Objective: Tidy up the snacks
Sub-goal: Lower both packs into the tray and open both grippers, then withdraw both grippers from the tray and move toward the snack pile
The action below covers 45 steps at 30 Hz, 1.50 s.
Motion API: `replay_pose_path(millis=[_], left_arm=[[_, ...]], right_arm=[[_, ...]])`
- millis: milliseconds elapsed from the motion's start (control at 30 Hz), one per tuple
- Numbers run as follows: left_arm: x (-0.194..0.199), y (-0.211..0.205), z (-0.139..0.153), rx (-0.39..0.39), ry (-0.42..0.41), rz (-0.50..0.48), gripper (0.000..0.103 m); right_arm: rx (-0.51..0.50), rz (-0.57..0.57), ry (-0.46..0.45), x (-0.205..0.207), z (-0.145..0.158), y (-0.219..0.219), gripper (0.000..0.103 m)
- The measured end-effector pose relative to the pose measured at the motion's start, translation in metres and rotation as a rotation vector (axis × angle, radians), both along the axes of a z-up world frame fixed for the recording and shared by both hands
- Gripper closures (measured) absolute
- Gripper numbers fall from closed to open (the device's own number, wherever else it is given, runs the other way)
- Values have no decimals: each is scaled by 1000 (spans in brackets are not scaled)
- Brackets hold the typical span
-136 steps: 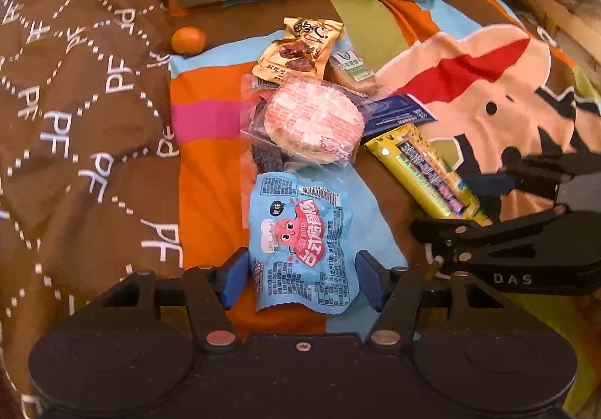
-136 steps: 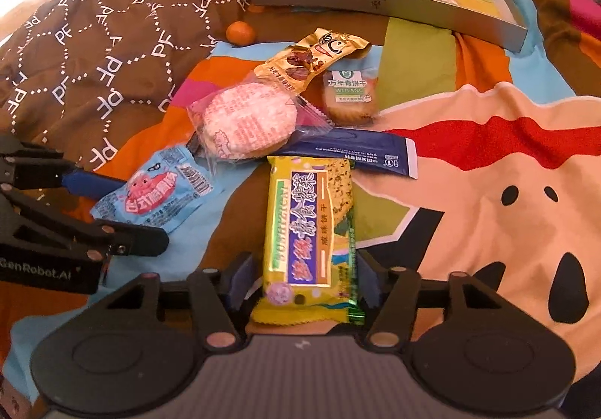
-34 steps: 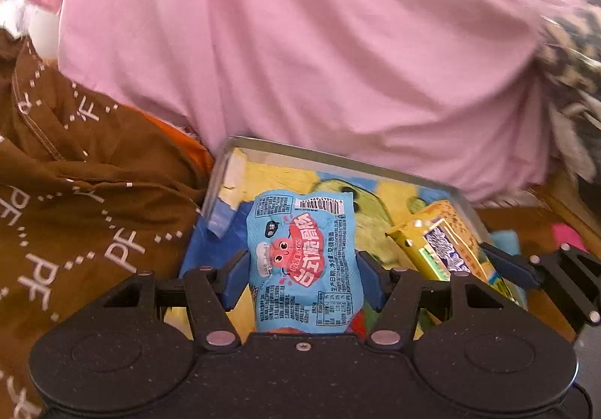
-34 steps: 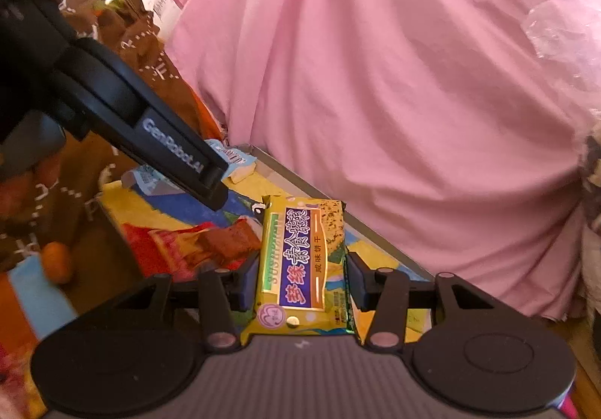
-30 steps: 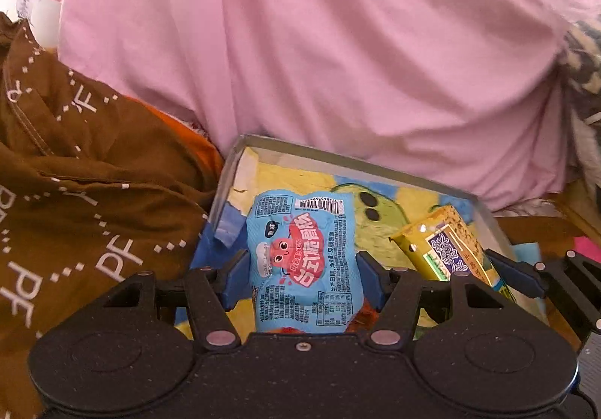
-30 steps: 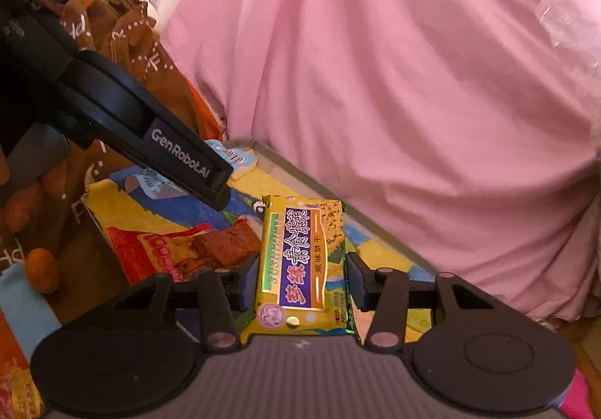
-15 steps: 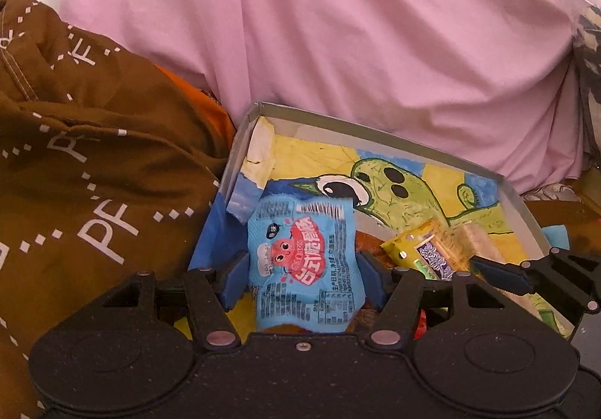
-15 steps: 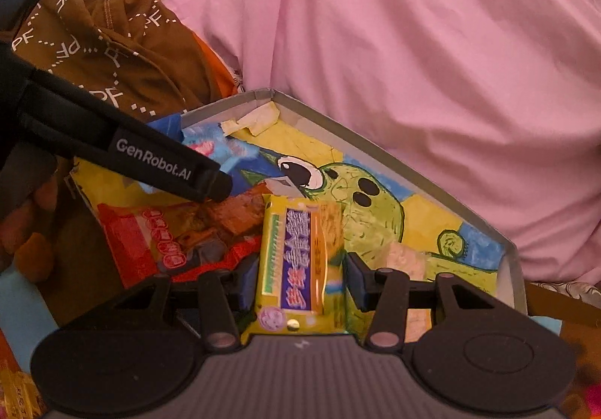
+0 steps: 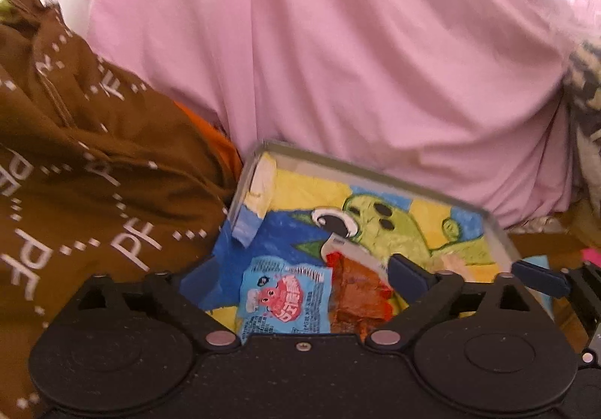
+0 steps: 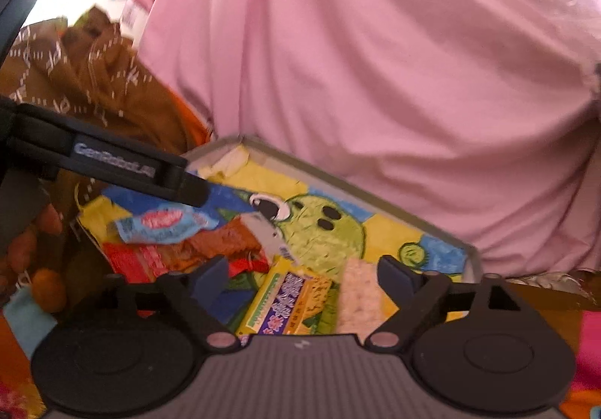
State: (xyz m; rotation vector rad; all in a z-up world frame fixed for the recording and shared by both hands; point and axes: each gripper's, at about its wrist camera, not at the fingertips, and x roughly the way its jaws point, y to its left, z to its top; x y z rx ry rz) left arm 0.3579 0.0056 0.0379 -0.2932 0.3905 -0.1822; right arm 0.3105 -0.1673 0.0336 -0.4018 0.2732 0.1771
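Note:
A shallow grey tray lined with a cartoon drawing lies against pink bedding. My left gripper stands open over the tray's near left part, and the blue snack packet lies loose on the lining between its fingers, beside a red-brown packet. My right gripper is open too, over the same tray. The yellow biscuit bar lies free in the tray below its spread fingers, next to a pale cracker pack. In the right wrist view the blue packet rests on the red-brown packet, under my left gripper's finger.
Pink bedding rises right behind the tray. A brown patterned blanket is bunched at the tray's left. A small orange fruit sits on the bed left of the tray. My right gripper's finger shows at the tray's right edge.
Both grippers carried their packets from the bedspread to the tray, then opened. The blue packet and the yellow bar have dropped out of the fingers onto the tray lining.

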Motion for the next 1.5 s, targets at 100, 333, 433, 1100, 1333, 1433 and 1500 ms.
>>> replay_pose_path(millis=[100, 333, 433, 1100, 1333, 1433, 1500], left_arm=[[-18, 5, 9, 10, -34, 0, 1], [-65, 15, 28, 15, -69, 14, 1], [-85, 18, 35, 21, -79, 19, 1], [-236, 18, 33, 103, -89, -10, 1], [-271, 20, 9, 147, 1, -28, 1], [-284, 20, -4, 158, 48, -36, 1], [-292, 20, -12, 165, 77, -41, 1]], right_arm=[[42, -10, -20, -17, 10, -6, 4], [141, -19, -34, -63, 27, -14, 0], [167, -16, -49, -85, 32, -13, 0], [210, -43, -56, -219, 33, -17, 0], [222, -79, 13, -243, 19, -21, 0], [224, -96, 67, -252, 10, -20, 0], [220, -102, 102, -260, 2, -19, 0]])
